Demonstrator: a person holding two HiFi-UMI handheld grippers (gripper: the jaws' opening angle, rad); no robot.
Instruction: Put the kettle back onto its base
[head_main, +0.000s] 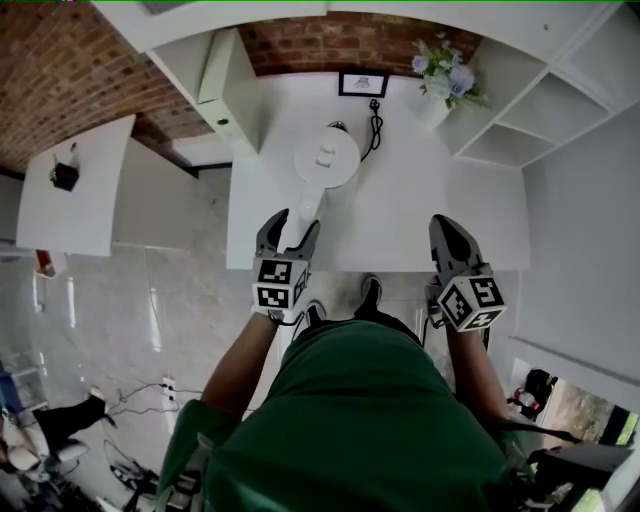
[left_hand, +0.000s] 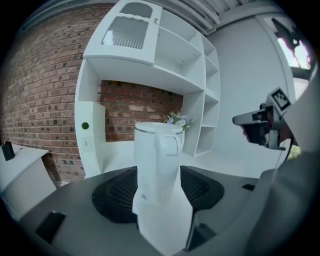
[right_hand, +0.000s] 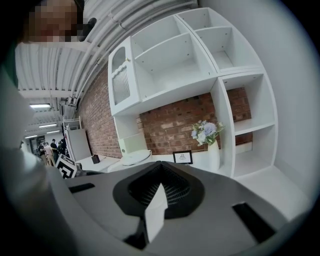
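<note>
Two tongs reach forward from the lower half of the head view, one in each of your hands. Your left tongs (head_main: 297, 225), just left of centre, have their jaws spread wide, and the white handle (head_main: 303, 205) of the kettle (head_main: 325, 158) runs between them. The left gripper view shows the dark pads standing off to either side of that handle rather than pressing on it. Your right tongs (head_main: 447, 228), right of centre, have their jaws drawn together to a point with nothing in them, and they are well apart from the kettle. Each pair carries its marker cube at the near end, the left (head_main: 278, 283) and the right (head_main: 472, 303). The kettle stands upright, lid on, at the middle of the white counter (head_main: 420, 200) with its handle turned toward you. You cannot make out its base beneath it, but a black cord (head_main: 375, 125) lies just behind it at upper centre. Farther back, against the brick wall (head_main: 340, 40), sits a small framed picture (head_main: 362, 84). A white vase of pale flowers (head_main: 447, 75) stands at the upper right, beside the open white shelves (head_main: 540, 110).
</note>
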